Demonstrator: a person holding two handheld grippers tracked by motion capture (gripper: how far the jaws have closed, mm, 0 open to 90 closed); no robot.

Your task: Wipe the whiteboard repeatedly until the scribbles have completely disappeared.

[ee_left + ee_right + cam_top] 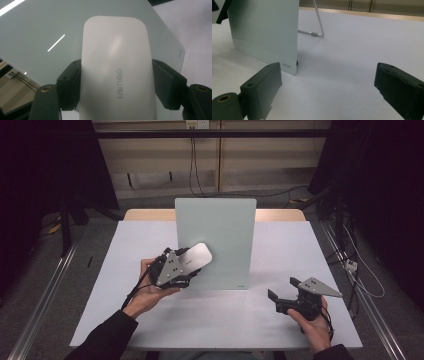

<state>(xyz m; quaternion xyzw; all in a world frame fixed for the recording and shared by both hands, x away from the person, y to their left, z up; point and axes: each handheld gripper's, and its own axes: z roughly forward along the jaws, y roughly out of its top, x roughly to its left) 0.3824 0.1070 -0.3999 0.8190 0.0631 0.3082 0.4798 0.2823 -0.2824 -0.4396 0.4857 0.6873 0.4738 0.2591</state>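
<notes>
The right gripper [282, 289] is resting near the front edge of the white table [280, 325], its jaws standing wide apart with only bare tabletop between them. Farther in, the left gripper [192, 266] is clenching a white eraser [117, 75]: the two black pads are pressing its long sides, its rounded end is sticking out well beyond the jaw tips, and its printed face is turning toward the camera on that gripper. The eraser is hanging above the table, just in front of the pale green board [216, 242], which is standing upright near the table's middle, propped by a wire stand [318, 23] behind it.
</notes>
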